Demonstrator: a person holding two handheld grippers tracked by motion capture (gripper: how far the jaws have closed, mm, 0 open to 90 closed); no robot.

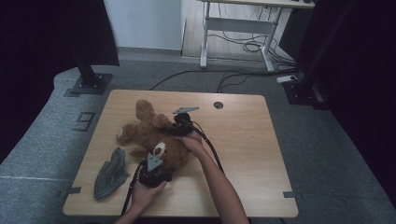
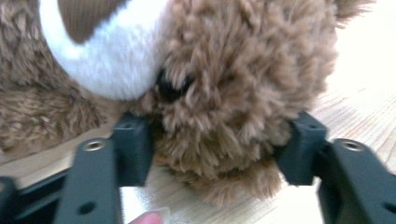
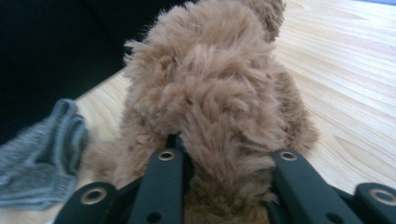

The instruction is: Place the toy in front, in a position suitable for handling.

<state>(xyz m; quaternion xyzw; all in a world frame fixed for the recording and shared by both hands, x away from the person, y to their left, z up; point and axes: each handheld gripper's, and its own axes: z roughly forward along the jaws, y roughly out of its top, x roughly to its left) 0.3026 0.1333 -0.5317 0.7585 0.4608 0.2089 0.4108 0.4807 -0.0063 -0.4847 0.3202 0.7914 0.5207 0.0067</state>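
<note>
A fluffy brown teddy bear (image 1: 149, 133) lies on the wooden table (image 1: 243, 140), left of its middle. My left gripper (image 1: 158, 163) comes at it from the near side. In the left gripper view its jaws sit on either side of the bear's head (image 2: 233, 70), and both pads press into the fur beside the white muzzle (image 2: 107, 60). My right gripper (image 1: 176, 128) reaches in from the right, at the bear's far side. In the right gripper view (image 3: 224, 158) its jaws are shut on a furry limb of the bear (image 3: 210, 84).
A crumpled grey cloth (image 1: 111, 173) lies near the table's front left corner, also seen in the right gripper view (image 3: 42, 158). A round cable hole (image 1: 218, 105) sits near the far edge. Cables trail from both grippers over the table's front.
</note>
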